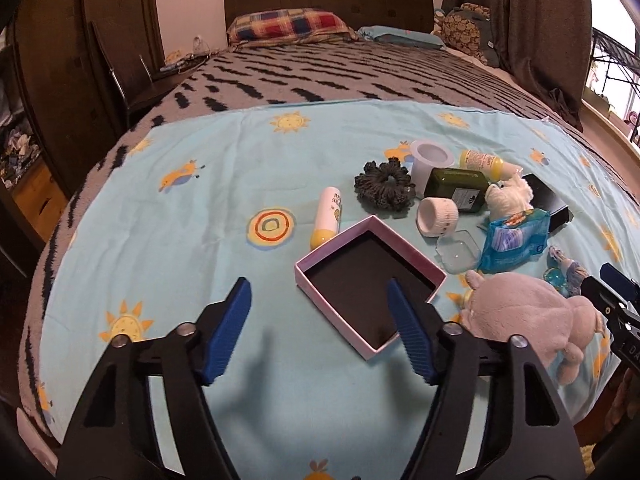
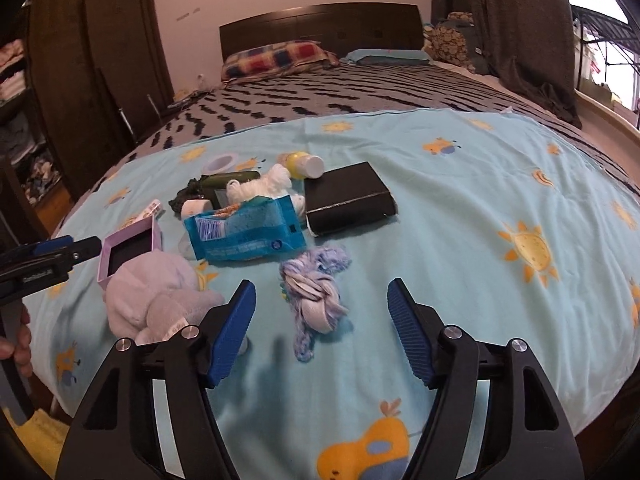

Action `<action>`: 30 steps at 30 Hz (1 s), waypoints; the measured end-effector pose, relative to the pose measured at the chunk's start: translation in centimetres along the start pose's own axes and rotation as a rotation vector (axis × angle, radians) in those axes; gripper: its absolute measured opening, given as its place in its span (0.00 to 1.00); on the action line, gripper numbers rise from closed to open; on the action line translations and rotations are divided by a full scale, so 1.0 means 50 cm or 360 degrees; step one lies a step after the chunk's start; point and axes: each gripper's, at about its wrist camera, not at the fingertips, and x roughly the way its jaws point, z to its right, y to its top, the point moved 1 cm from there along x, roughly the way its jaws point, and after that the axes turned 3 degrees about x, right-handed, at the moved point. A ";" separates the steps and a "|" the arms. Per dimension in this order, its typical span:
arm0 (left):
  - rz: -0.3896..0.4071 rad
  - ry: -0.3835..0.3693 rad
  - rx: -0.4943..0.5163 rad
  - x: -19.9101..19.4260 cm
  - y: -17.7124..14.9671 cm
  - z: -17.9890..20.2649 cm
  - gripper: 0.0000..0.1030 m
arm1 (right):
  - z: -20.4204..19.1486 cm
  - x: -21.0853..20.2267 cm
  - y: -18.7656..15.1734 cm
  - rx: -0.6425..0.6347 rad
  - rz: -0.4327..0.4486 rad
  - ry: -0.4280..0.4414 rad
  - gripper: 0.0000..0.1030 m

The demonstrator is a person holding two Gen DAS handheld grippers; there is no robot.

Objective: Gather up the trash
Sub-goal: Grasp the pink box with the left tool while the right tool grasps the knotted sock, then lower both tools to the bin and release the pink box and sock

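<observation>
A heap of small items lies on a light blue sheet [image 1: 224,184] on the bed. An open pink box [image 1: 370,280] with a dark inside sits just ahead of my open, empty left gripper [image 1: 320,300]; its right finger overlaps the box's near corner. A blue plastic wrapper [image 1: 510,242] lies right of the box; it also shows in the right wrist view [image 2: 248,232]. My right gripper [image 2: 322,300] is open and empty, with a blue-white yarn doll [image 2: 316,292] lying between its fingers. A grey plush toy [image 2: 156,292] lies at its left.
Also in the heap: a black box [image 2: 348,196], a dark green bottle [image 1: 456,186], two yellow-capped tubes [image 1: 328,218] [image 1: 482,160], a dark scrunchie [image 1: 382,186], white cups [image 1: 436,216], a clear case [image 1: 458,250], a white fluffy toy [image 2: 264,186]. Pillows [image 1: 288,24] lie at the headboard.
</observation>
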 end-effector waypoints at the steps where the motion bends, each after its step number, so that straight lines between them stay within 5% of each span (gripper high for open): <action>1: -0.0026 -0.0007 -0.0008 0.012 0.001 -0.001 0.56 | 0.001 0.006 0.003 0.0001 -0.0003 0.0002 0.54; 7: -0.0144 -0.0062 0.0012 0.071 -0.005 0.008 0.32 | -0.003 0.043 -0.002 -0.0024 -0.0070 0.0018 0.36; 10: -0.0145 -0.0060 0.0047 0.079 -0.010 0.018 0.30 | 0.000 0.044 -0.005 -0.0020 -0.0065 0.0022 0.29; 13: -0.0131 -0.0065 0.0074 0.074 -0.010 0.023 0.07 | -0.003 0.030 -0.004 -0.0038 -0.0040 0.0026 0.28; 15: -0.0111 -0.0053 0.0088 0.069 -0.012 0.025 0.02 | -0.005 0.018 -0.001 -0.0044 -0.0016 0.0014 0.28; 30: 0.0195 0.0044 0.0023 -0.146 -0.039 -0.023 0.00 | -0.032 -0.158 -0.006 -0.0075 0.0176 -0.0019 0.27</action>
